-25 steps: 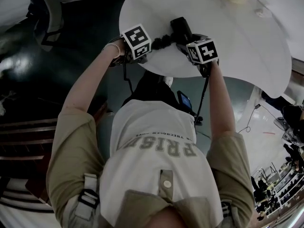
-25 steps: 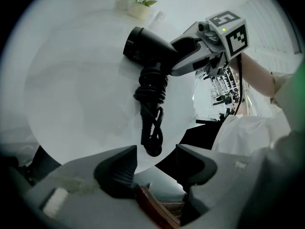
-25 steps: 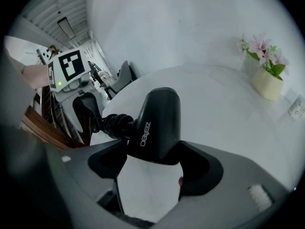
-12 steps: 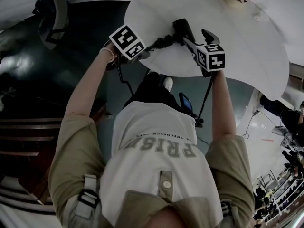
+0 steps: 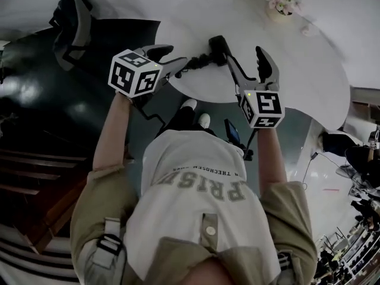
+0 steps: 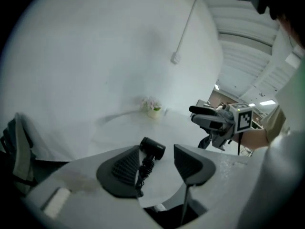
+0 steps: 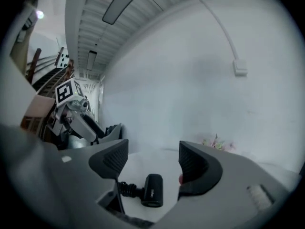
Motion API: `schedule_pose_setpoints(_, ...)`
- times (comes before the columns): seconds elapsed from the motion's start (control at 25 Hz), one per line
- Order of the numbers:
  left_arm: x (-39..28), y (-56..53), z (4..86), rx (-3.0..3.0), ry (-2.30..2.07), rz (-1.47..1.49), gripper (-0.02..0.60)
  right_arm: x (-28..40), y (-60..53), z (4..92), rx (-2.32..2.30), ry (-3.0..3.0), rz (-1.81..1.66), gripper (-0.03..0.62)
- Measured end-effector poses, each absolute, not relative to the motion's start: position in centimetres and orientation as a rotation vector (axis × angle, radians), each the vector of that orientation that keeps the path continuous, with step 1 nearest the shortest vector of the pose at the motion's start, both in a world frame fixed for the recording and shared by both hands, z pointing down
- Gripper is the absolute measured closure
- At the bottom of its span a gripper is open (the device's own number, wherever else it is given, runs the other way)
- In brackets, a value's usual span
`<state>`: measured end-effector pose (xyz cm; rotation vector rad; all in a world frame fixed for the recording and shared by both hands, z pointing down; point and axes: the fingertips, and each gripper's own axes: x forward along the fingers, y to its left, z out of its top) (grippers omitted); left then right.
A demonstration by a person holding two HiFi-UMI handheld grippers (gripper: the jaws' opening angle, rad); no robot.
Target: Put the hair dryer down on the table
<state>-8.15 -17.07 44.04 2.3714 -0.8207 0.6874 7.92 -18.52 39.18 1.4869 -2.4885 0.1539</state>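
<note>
The black hair dryer (image 5: 217, 45) lies on its side on the round white table (image 5: 297, 70), its coiled cord (image 5: 197, 59) trailing left towards the table's edge. Both grippers hang above and short of it, and neither touches it. My left gripper (image 5: 171, 58) is open; its jaws have just been closing a little, with nothing between them. My right gripper (image 5: 246, 57) is open as well and has narrowed slightly, also with nothing between its jaws. In the left gripper view the dryer (image 6: 152, 148) shows through the gap, and so it does in the right gripper view (image 7: 152, 191).
A small pot of pink flowers (image 5: 278, 2) stands at the far side of the table, with a small object (image 5: 306, 29) near it. A dark chair with a bag or jacket (image 5: 72, 21) stands to the left. Dark floor and stairs lie below the table's near edge.
Both grippers have lifted up off the table and away from the hair dryer, tilting towards level. The dryer stays lying where it was.
</note>
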Motion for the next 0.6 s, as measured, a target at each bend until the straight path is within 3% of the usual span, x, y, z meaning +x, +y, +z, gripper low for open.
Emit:
schedule_pose_setpoints(0.24,-8.7,-17.0,39.7,2.426,-1.004,0.423,0.353,7.6,-16.1,33.7,1.635,-2.503,-0.128,0.347)
schedule_pose_setpoints(0.6,-9.3,-17.5,35.6,2.498,-1.422,0.284,0.405,8.3,-15.0,32.5,1.701,-2.489,-0.151,0.364)
